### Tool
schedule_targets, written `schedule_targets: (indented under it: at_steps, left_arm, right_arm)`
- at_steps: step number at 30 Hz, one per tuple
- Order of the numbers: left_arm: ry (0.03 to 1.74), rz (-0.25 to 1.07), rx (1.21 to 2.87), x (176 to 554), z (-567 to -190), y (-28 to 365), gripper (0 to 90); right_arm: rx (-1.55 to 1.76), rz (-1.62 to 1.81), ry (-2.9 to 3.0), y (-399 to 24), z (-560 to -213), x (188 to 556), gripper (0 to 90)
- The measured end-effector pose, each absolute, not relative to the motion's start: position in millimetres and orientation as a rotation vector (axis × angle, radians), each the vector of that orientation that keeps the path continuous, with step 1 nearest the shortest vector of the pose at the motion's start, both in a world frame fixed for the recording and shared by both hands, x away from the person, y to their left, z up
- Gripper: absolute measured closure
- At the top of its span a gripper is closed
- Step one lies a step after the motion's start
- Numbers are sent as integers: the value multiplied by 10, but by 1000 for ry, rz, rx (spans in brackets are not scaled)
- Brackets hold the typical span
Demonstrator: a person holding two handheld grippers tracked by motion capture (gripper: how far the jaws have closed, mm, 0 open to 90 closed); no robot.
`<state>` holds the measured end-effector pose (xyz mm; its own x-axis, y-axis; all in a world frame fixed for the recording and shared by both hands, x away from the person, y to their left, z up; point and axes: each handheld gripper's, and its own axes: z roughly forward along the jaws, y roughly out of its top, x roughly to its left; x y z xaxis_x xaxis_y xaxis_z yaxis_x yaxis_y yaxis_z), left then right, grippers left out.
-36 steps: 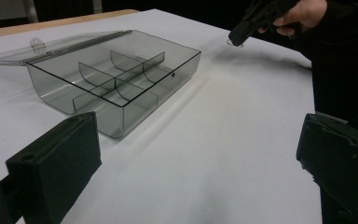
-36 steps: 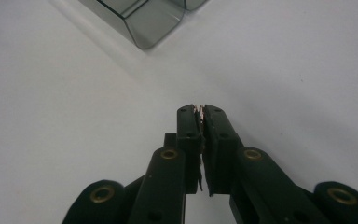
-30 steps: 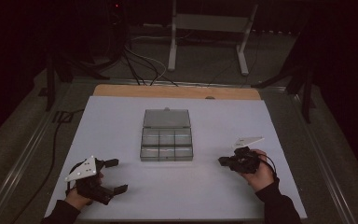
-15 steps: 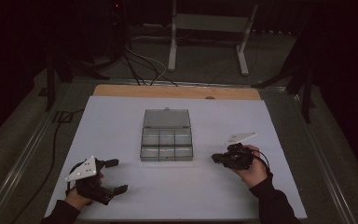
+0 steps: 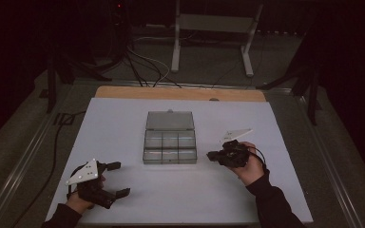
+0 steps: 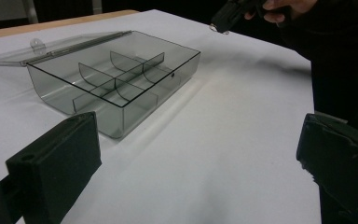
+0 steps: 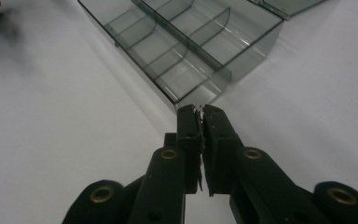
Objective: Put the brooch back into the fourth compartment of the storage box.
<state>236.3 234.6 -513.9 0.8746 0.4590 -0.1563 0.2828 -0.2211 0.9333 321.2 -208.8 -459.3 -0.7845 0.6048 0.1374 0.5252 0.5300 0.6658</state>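
Observation:
A clear grey compartment box [image 5: 169, 148] lies open at the table's middle, its lid [image 5: 169, 120] folded flat behind it and its several compartments empty. My left gripper [image 5: 120, 178] rests near the front left edge, open, with nothing between its wide-spread jaws [image 6: 198, 158]; the box [image 6: 116, 79] is ahead of it. My right gripper [image 5: 210, 155] hovers just right of the box's front right corner, shut. In the right gripper view a tiny pale speck is pinched at the tips of my right gripper [image 7: 199, 112], close to the box [image 7: 182, 42] corner. From the left gripper view, the right gripper [image 6: 216, 25] shows a glint at its tip.
A white sheet [image 5: 123, 123] covers the table, with a wooden strip [image 5: 180, 93] along the far edge. Beyond the table stand a metal stand [image 5: 209, 28] and cables [image 5: 138, 61] on a dark floor.
My right gripper has moved left toward the box's front right corner. The left gripper has stayed put, open.

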Motion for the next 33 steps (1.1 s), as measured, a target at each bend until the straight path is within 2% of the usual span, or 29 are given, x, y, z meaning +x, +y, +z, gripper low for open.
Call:
schedule_targets:
  at_steps: [33]
  left_arm:
    - [557,171,1810,2362,-5135,2358,12]
  right_arm:
    - [857,1155,2695,-1466,-4403,3433,854]
